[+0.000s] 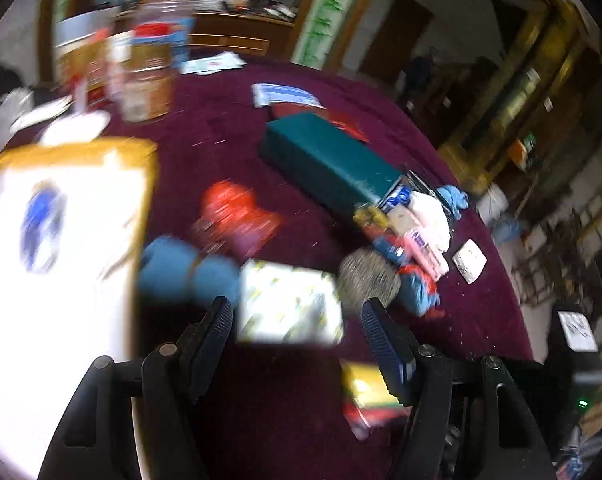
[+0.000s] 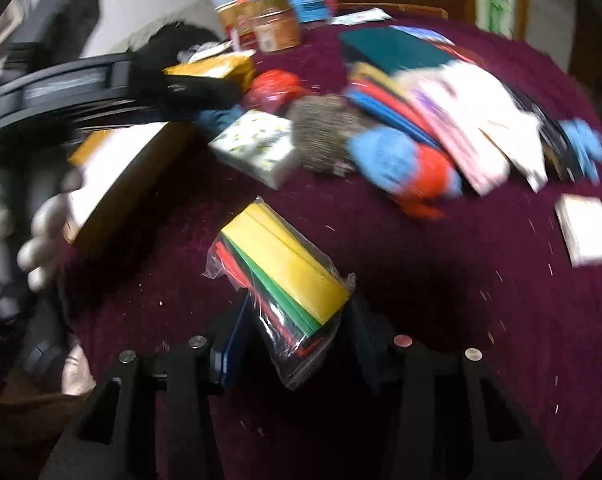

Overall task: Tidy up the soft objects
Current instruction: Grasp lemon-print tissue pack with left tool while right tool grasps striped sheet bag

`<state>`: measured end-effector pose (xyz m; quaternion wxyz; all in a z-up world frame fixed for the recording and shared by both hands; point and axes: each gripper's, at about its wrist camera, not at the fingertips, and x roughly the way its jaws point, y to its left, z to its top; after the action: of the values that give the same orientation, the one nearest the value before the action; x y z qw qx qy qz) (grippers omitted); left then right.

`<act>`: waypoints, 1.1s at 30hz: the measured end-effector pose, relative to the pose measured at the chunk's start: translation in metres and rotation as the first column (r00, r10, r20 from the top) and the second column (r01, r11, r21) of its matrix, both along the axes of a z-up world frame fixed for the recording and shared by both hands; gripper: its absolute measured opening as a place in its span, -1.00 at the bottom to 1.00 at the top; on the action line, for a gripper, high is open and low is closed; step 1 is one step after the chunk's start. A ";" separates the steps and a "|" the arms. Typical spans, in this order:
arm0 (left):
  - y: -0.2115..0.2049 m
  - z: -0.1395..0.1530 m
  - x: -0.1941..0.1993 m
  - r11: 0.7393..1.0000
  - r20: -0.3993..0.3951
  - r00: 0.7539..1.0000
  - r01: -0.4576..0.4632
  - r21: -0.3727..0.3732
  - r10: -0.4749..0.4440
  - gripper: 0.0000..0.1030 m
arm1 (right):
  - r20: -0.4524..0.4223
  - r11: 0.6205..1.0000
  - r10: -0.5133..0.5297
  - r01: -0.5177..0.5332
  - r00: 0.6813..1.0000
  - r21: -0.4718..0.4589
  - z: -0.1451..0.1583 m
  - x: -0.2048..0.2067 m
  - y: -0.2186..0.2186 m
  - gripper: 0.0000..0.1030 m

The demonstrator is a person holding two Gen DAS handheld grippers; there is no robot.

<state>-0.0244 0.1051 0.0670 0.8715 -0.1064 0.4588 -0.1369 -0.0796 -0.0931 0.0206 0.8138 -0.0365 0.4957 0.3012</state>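
Observation:
My right gripper (image 2: 297,316) is shut on a clear plastic bag of coloured foam sheets (image 2: 285,276), yellow on top, held over the maroon tablecloth (image 2: 441,280). My left gripper (image 1: 297,312) is open and empty, just short of a white patterned tissue pack (image 1: 287,306). The pack also shows in the right wrist view (image 2: 257,144). Beside it lie a grey knitted ball (image 1: 369,278), a blue soft roll (image 1: 185,270), a red soft toy (image 1: 237,216) and a blue and red plush (image 2: 405,164). The bag shows under the left gripper (image 1: 365,392).
A large white and yellow box (image 1: 61,248) stands at the left. A long teal box (image 1: 333,160) lies mid-table beside a heap of packets (image 1: 413,220). Jars (image 1: 149,76) stand at the back. A small white card (image 2: 587,230) lies to the right. The left arm (image 2: 101,88) reaches in.

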 end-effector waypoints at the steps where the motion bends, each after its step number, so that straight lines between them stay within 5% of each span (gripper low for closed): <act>1: -0.008 -0.003 0.014 0.999 -0.014 0.999 0.034 0.004 -0.034 0.37 | -0.010 1.000 -0.019 0.019 1.000 0.014 0.000 0.000 -0.007 -0.09; 3: -0.022 -0.015 0.038 0.996 -0.045 0.995 0.087 0.034 -0.086 0.41 | -0.018 0.999 -0.032 0.032 0.999 0.036 0.000 0.000 -0.014 -0.09; 10: -0.007 -0.026 0.054 0.987 -0.123 0.980 0.149 -0.053 -0.154 0.58 | 0.000 0.999 -0.022 0.022 1.000 0.038 0.000 -0.007 -0.014 -0.04; 14: -0.014 -0.027 0.035 0.972 -0.119 0.965 0.233 -0.009 -0.232 0.59 | -0.002 0.998 -0.022 0.022 1.000 0.063 -0.001 -0.003 -0.017 -0.04; 16: -0.028 -0.036 0.024 0.954 -0.179 0.939 0.301 0.018 -0.293 0.58 | -0.007 0.996 -0.025 0.026 1.000 0.084 -0.002 -0.002 -0.020 -0.04; 19: -0.054 -0.039 -0.006 0.902 -0.161 0.911 0.403 0.159 -0.379 0.55 | -0.008 0.995 -0.025 0.026 1.000 0.093 -0.003 -0.002 -0.021 -0.04; 21: -0.055 -0.033 -0.018 0.903 -0.148 0.908 0.410 0.132 -0.391 0.55 | 0.001 0.997 -0.018 0.018 1.000 0.074 -0.003 -0.005 -0.021 -0.04; 26: -0.056 -0.033 -0.023 0.920 -0.116 0.940 0.338 0.200 -0.320 0.55 | 0.023 1.000 -0.020 0.020 1.000 0.018 0.000 -0.009 -0.020 0.01; 29: -0.054 -0.040 -0.015 0.953 -0.109 0.968 0.244 0.181 -0.227 0.55 | 0.055 0.999 -0.031 0.031 0.998 -0.011 0.002 -0.013 -0.023 0.09; 30: -0.053 -0.041 -0.015 0.961 -0.089 0.976 0.212 0.179 -0.199 0.45 | 0.063 0.999 -0.030 0.031 0.998 -0.013 0.003 -0.015 -0.024 0.12; 31: -0.057 -0.043 -0.016 0.962 -0.066 0.981 0.194 0.194 -0.184 0.02 | 0.073 0.999 -0.027 0.028 0.997 -0.018 0.005 -0.017 -0.024 0.14; 33: -0.058 -0.043 -0.020 0.966 -0.047 0.982 0.189 0.176 -0.183 0.03 | 0.091 0.999 -0.014 0.017 0.996 -0.034 0.009 -0.016 -0.023 0.18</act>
<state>-0.0439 0.0476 0.0241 0.8536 0.0139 0.4906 -0.1744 -0.0959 -0.1157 0.0296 0.8370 -0.0604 0.4637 0.2844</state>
